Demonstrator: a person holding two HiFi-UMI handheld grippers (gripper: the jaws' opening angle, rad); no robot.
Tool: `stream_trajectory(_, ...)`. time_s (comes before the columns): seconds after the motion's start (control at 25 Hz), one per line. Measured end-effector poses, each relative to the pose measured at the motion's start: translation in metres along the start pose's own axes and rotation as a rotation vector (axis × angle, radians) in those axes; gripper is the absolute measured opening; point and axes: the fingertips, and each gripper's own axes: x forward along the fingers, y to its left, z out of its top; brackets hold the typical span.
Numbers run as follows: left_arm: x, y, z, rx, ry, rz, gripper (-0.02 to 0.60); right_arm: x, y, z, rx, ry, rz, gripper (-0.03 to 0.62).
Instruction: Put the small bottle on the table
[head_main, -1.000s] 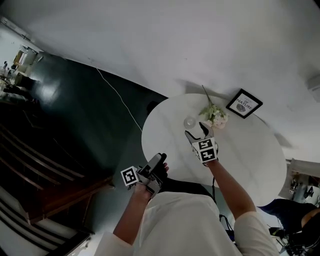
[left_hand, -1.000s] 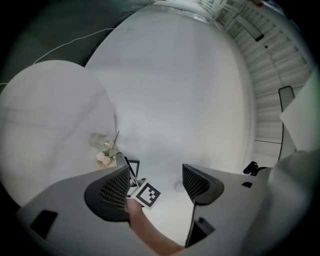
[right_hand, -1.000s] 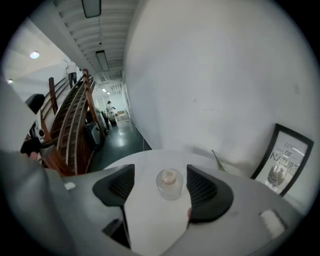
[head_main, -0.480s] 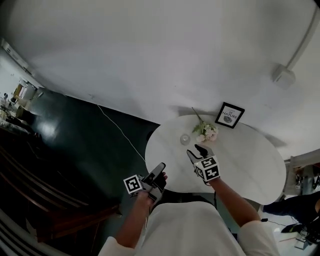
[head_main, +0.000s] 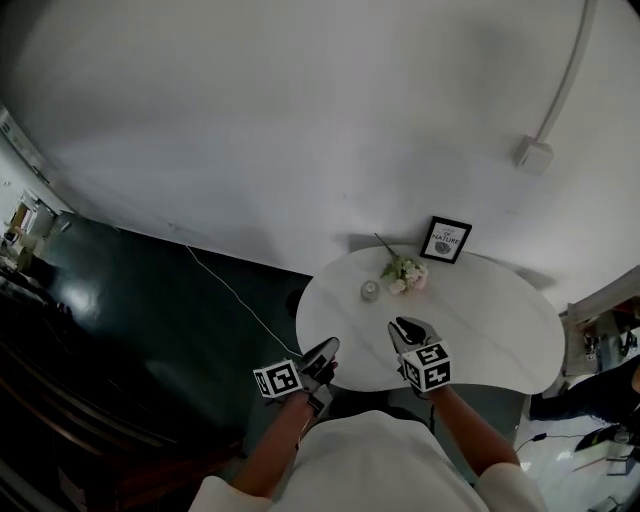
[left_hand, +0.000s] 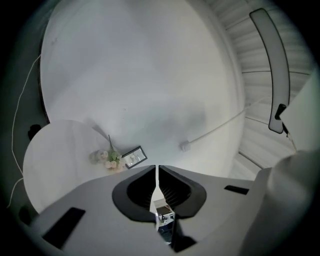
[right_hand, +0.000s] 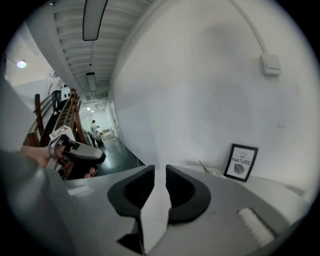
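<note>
Looks to me like this one's basically wrapped up. Going across the head view:

Far out at 9 o'clock there's a thin white cable trailing over the dark floor. Next is the left gripper, hanging just off the round white worktop past its 8 o'clock edge. Its fingers have just been closing and are now pretty much together, only a hairline slit between them and nothing in it.

The small bottle, a little clear glass thing, stands upright on the worktop at about 10 o'clock, with nothing touching it. Just beside it at 11 o'clock is a small bunch of pale flowers.

The right gripper is over the near side of the worktop around 7 o'clock, well apart from the bottle. Its fingers have also just been closing and there's a narrow gap left, empty.

So: bottle's on the worktop, both grippers are empty and clear of it. I can't see anything left to do.

Writing-wise, the picture frame against the wall at 12 o'clock reads "LOVE OF NATURE" over a leaf drawing. The cubes on the grippers only carry black-and-white square patterns, no words. Off at 1 o'clock there's a plain wall box, no label I can read.
</note>
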Motion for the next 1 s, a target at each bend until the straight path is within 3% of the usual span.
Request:
stream_trajectory(0.2, -0.019, -0.008, 0.004, 0.143, 0.028, 0.037, 0.005, -0.036, 0.017, 0.002, 0.075, -0.055, -0.075, 0.041)
stream_trajectory(0.48, -0.039, -0.03, 0.001, 0.334, 0.056, 0.046, 0.005, -0.077, 0.035, 0.0, 0.015, -0.108, -0.165, 0.014)
stream_trajectory(0.68, -0.046, -0.042, -0.002, 0.419, 0.077, 0.047, 0.005, -0.098, 0.041, 0.003, 0.006, -0.139, -0.178, 0.014)
stream_trajectory(1.0, -0.049, -0.061, 0.002, 0.546, 0.035, 0.085, 0.005, -0.116, 0.029, 0.019, -0.027, -0.19, -0.158, 0.011)
